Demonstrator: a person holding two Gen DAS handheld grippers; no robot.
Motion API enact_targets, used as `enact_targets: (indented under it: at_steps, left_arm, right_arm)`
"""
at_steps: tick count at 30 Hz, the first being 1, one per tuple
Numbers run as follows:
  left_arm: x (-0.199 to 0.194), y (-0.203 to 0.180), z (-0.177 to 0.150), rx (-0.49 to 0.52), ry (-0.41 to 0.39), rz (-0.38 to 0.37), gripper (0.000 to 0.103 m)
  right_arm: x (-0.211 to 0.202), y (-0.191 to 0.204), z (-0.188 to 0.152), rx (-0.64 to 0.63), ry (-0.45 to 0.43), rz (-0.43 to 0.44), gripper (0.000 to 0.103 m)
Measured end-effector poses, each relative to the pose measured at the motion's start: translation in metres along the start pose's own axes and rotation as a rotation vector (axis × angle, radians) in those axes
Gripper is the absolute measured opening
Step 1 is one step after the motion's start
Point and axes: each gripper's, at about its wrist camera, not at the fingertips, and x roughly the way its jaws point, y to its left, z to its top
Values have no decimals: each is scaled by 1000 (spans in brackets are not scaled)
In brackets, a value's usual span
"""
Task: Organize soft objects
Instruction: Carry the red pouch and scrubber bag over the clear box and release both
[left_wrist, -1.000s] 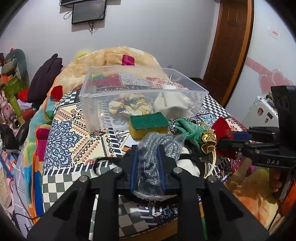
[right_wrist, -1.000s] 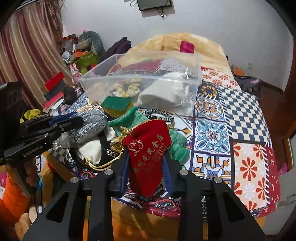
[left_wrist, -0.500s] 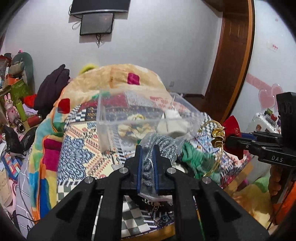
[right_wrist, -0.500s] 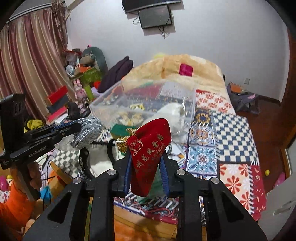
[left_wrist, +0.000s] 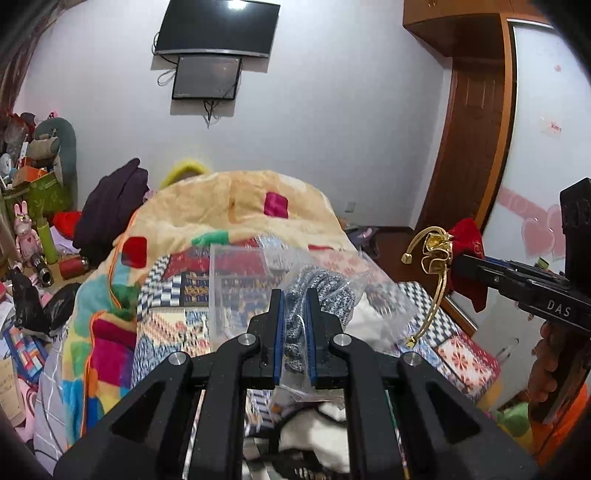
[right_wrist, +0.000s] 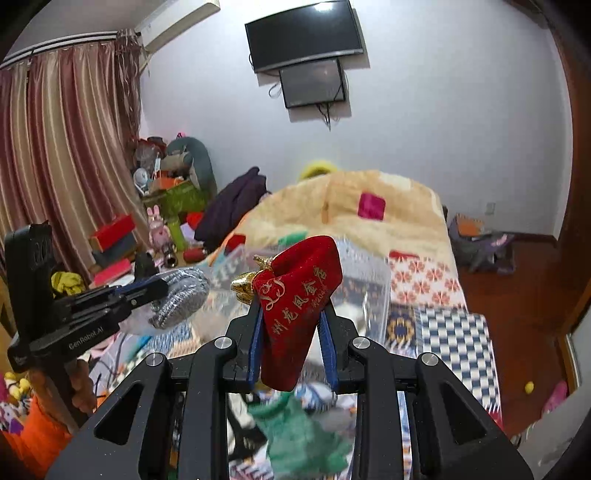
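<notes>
1. Clamped in the left gripper (left_wrist: 294, 332), a grey knit item in a clear plastic bag (left_wrist: 317, 295) hangs above the patchwork bed (left_wrist: 110, 295).
2. Beyond sits the clear plastic bin (left_wrist: 236, 280).
3. Right gripper (right_wrist: 291, 339) pinches a red velvet pouch (right_wrist: 299, 291) with gold cord (left_wrist: 436, 291), aloft.

Two dark flat screens (right_wrist: 309, 38) are mounted on the white wall, a curved larger one above a smaller one (left_wrist: 206, 77), with loose cables hanging beneath. Striped red-and-beige curtains (right_wrist: 70, 155) are hung at the left. A brown wooden door (left_wrist: 469, 147) is seen at the right. A pink rabbit figurine (left_wrist: 25, 232) is stood among clutter beside a dark purple garment (left_wrist: 110, 206).
</notes>
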Motion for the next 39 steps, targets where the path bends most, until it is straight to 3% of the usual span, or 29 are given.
enact_targets:
  at_steps: [9, 23, 31, 34, 36, 39]
  left_arm:
    - [38, 2, 19, 8, 23, 42, 10]
    - [121, 6, 6, 15, 220, 77, 10]
    - [145, 11, -3, -10, 320, 46, 10]
    - [145, 12, -6, -12, 327, 42, 14]
    - [141, 12, -5, -14, 317, 40, 28]
    - [126, 11, -1, -16, 274, 44, 42]
  right_arm:
    - [37, -1, 17, 8, 11, -11, 25]
    - [106, -20, -9, 33, 227, -71, 25]
    - [115, -21, -18, 20, 294, -74, 25]
    - [114, -21, -18, 14, 301, -68, 30]
    - [111, -20, -17, 11, 298, -64, 39]
    - [105, -19, -16, -2, 284, -63, 43]
